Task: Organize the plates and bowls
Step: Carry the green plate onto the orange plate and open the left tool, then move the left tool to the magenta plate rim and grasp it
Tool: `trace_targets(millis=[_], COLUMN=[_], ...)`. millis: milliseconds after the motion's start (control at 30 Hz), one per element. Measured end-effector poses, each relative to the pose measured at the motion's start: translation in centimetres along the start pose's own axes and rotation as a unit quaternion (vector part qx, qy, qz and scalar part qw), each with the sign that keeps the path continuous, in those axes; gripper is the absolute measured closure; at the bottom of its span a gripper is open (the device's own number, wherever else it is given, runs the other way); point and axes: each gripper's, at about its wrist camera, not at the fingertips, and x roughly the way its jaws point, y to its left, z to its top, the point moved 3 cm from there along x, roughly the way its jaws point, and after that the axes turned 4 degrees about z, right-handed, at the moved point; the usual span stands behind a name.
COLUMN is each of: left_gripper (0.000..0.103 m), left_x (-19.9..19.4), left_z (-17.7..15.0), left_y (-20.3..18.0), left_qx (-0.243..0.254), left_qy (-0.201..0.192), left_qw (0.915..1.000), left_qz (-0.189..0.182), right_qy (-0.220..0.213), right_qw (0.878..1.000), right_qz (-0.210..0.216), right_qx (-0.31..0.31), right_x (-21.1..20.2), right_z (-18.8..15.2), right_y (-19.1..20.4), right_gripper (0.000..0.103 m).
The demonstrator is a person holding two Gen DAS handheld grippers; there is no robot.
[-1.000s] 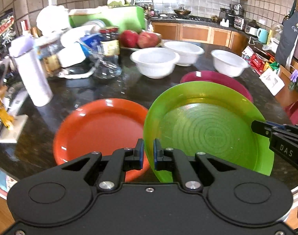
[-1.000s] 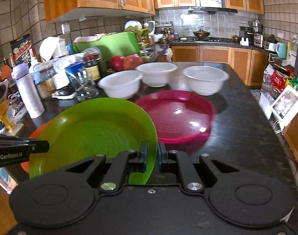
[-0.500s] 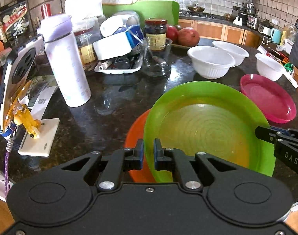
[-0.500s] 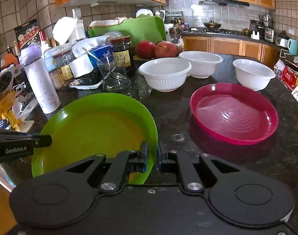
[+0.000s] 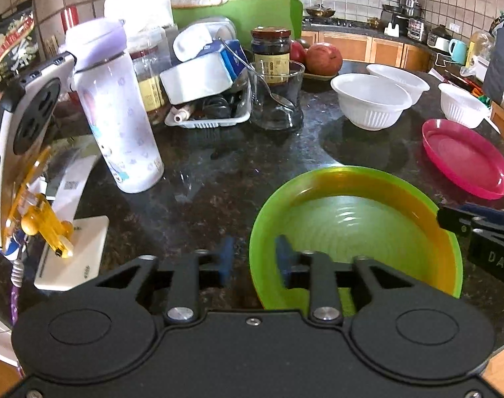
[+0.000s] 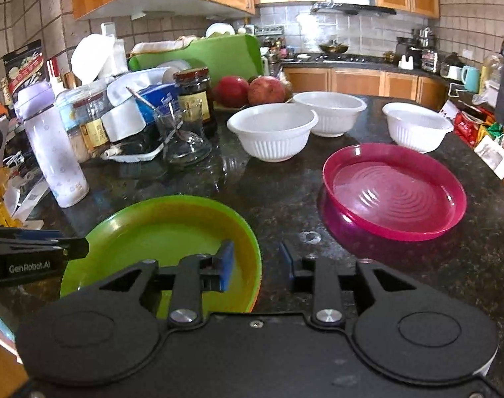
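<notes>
The green plate point(image 5: 358, 232) lies on the orange plate, which shows only as an orange tint through it, near the counter's front edge; it also shows in the right wrist view point(image 6: 165, 238). My left gripper point(image 5: 253, 260) is open with its fingers astride the green plate's left rim. My right gripper point(image 6: 257, 262) is open astride its right rim. A pink plate point(image 6: 394, 192) lies to the right. Three white bowls point(image 6: 272, 131) point(image 6: 330, 112) point(image 6: 416, 126) stand behind it.
A lilac bottle point(image 5: 119, 116), a glass with a spoon point(image 5: 277, 96), a dark jar point(image 5: 271, 49), a tray of clutter point(image 5: 205, 99) and red fruit point(image 5: 323, 58) crowd the back left. A phone on a yellow stand point(image 5: 23, 152) is at the far left.
Both grippers carried the green plate left over the orange plate, set it down on it, and opened their jaws from the rim.
</notes>
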Motion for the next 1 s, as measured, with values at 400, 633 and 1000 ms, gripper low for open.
trace_targets(millis=[400, 633, 1000], left_gripper=[0.044, 0.038, 0.038], left_x=[-0.9, -1.4, -1.5], left_z=[0.4, 1.0, 3.6], left_y=[-0.4, -2.0, -9.7], left_qx=[-0.009, -0.013, 0.021], left_qy=[-0.018, -0.02, -0.02], left_qw=[0.9994, 0.9991, 0.9988], left_qz=[-0.027, -0.035, -0.039], right_qy=[-0.07, -0.09, -0.091], right_qw=[0.995, 0.991, 0.99], right_qz=[-0.066, -0.096, -0.094], right_qx=[-0.003, 0.013, 0.054], right_x=[-3.2, -4.7, -6.2], right_z=[-0.4, -0.5, 1.0], right_y=[-1.0, -3.9, -13.4], right_gripper=[0.048, 0.044, 0.043])
